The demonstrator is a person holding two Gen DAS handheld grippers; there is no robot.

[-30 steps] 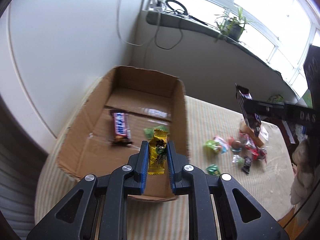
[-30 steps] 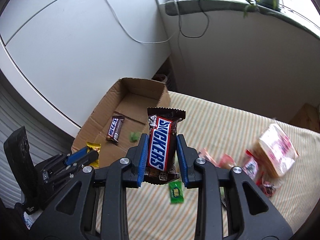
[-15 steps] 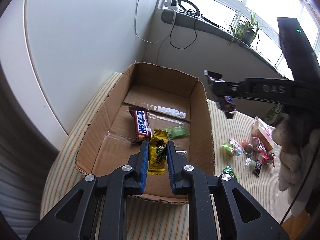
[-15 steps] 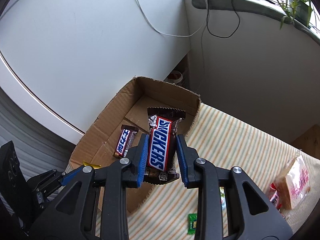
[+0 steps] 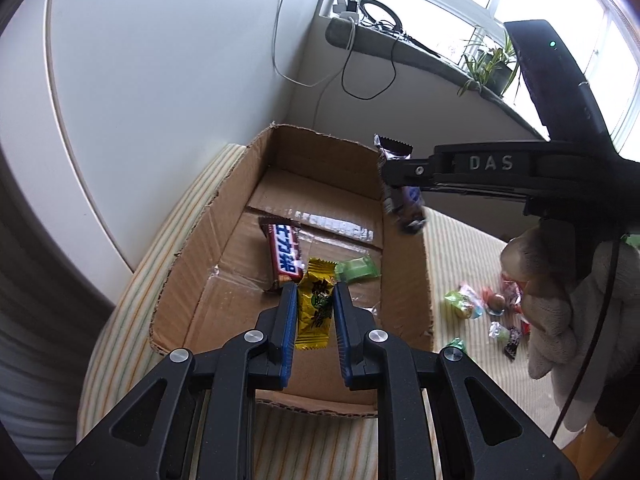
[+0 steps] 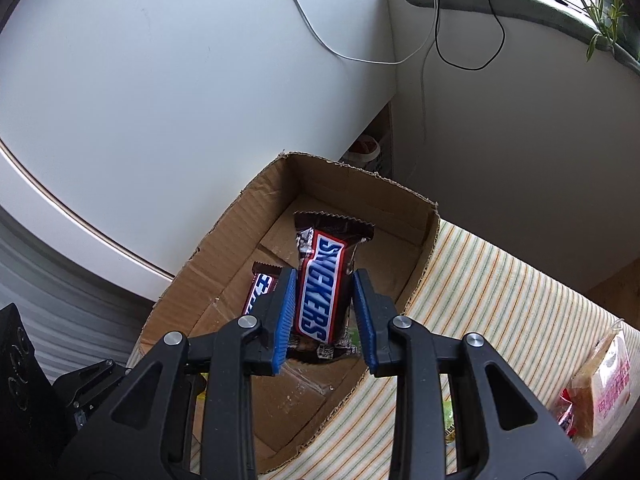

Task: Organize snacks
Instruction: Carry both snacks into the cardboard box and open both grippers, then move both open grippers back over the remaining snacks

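An open cardboard box (image 5: 404,280) stands on the striped tablecloth. On its floor lie a Snickers bar (image 5: 286,254) and a green packet (image 5: 358,270). My left gripper (image 5: 315,292) hangs over the box's near end, shut on a yellow candy wrapper (image 5: 316,314). My right gripper (image 6: 324,276) is shut on a second Snickers bar (image 6: 320,288), held upright above the inside of the box (image 6: 224,240). In the left wrist view that gripper (image 5: 400,172) reaches in from the right, over the box's right wall.
Several loose sweets (image 5: 472,304) lie on the cloth right of the box, under a gloved hand (image 5: 552,320). A pink-wrapped snack (image 6: 604,384) lies at the right. A white wall and a windowsill (image 5: 400,46) with cables and a plant stand behind the box.
My right gripper has carried the Snickers bar from above the table to over the box. My left gripper still holds the yellow candy and has drawn slightly nearer the box.
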